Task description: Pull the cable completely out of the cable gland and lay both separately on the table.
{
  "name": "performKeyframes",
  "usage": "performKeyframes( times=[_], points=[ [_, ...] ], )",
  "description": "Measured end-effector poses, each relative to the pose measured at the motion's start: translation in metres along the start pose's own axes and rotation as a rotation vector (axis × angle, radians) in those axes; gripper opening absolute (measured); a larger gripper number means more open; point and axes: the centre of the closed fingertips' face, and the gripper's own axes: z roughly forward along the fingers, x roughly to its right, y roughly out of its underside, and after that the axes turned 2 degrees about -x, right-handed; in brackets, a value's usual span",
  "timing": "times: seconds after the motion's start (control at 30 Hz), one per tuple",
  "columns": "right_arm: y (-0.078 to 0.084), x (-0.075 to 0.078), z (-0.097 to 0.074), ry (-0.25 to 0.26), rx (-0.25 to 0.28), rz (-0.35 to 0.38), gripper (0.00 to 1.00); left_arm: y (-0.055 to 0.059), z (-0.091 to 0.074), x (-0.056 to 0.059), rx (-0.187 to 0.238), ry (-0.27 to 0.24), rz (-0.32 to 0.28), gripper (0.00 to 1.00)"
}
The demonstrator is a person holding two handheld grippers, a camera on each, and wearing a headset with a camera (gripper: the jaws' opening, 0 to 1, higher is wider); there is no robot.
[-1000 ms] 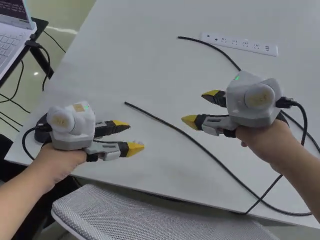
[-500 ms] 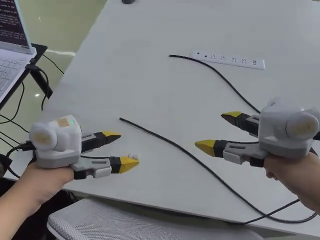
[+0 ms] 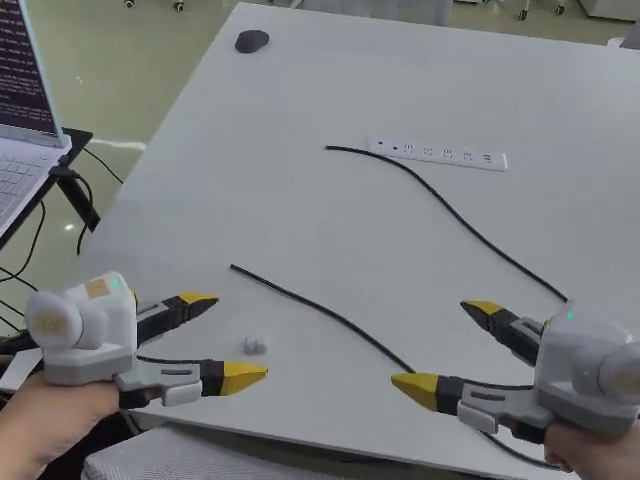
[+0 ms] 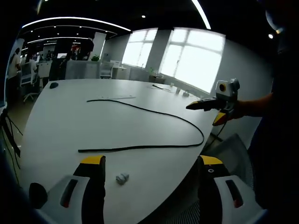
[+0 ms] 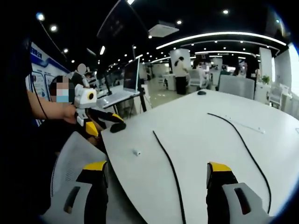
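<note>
Table: white top point(image 3: 300, 120) is stretching from the bottom of the frame to the top, and we are working at its near edge.
Left gripper: we are holding the left gripper point(image 3: 225, 337) at the lower left, jaws spread wide and pinching nothing.
Right gripper: we are holding the right gripper point(image 3: 445, 345) at the lower right, jaws likewise spread and empty.
Cable gland: the small pale cable gland point(image 3: 254, 346) is lying on the table just beyond the left gripper's tips, near the cable but not touching it.
Gland handling: we are judging it light, hard and apt to skitter or roll, so we are favouring a gentle pinch squarely across its body.
Cable: the black cable point(image 3: 300, 298) is lying loose, its free end at centre left, and it is running down toward the lower right.
Cable handling: we are reading it as light, limp and smooth-jacketed, so we are favouring a grip close behind the free end.
Progress: we are judging the two as already lying separately.
Farther off: a power strip point(image 3: 437, 154) is sitting at upper centre, a mouse point(image 3: 252, 41) at the top left, a laptop point(image 3: 15, 90) at the left edge.
</note>
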Motion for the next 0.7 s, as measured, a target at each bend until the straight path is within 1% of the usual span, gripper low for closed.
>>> performKeyframes(
  times=[0.07,0.1,0.17,0.2,0.23,0.27,0.3,0.4,0.57,0.7],
  points=[
    [0.008,-0.001,-0.001,0.006,-0.006,0.007,0.90,0.003,-0.002,-0.001,-0.011,-0.001,0.017,0.83],
    [0.011,-0.001,-0.001,0.010,-0.007,0.007,0.91,0.004,-0.003,-0.001,-0.009,0.001,0.022,0.84],
    [0.014,-0.003,-0.003,0.015,-0.002,0.013,0.94,0.005,-0.004,-0.003,-0.002,-0.001,0.025,0.85],
    [0.015,-0.004,-0.004,0.016,0.001,0.026,0.97,0.006,-0.004,-0.004,-0.007,-0.002,0.024,0.87],
    [0.014,-0.005,-0.004,0.015,0.005,0.031,0.98,0.010,-0.005,-0.003,-0.026,0.003,0.034,0.88],
    [0.013,-0.008,-0.005,0.009,0.015,0.033,0.99,0.012,-0.005,-0.003,-0.042,0.000,0.056,0.89],
    [0.013,-0.010,-0.005,0.001,0.017,0.031,0.99,0.014,-0.004,-0.003,-0.051,-0.002,0.075,0.91],
    [0.017,-0.015,-0.004,-0.005,-0.008,-0.001,0.99,0.017,-0.003,-0.002,-0.064,0.005,0.079,0.95],
    [0.018,-0.017,-0.004,-0.010,-0.011,0.013,0.99,0.019,-0.002,0.001,-0.083,0.012,0.087,0.98],
    [0.020,-0.018,-0.003,-0.006,-0.021,-0.003,0.99,0.020,-0.002,0.001,-0.094,0.006,0.088,0.99]
  ],
)
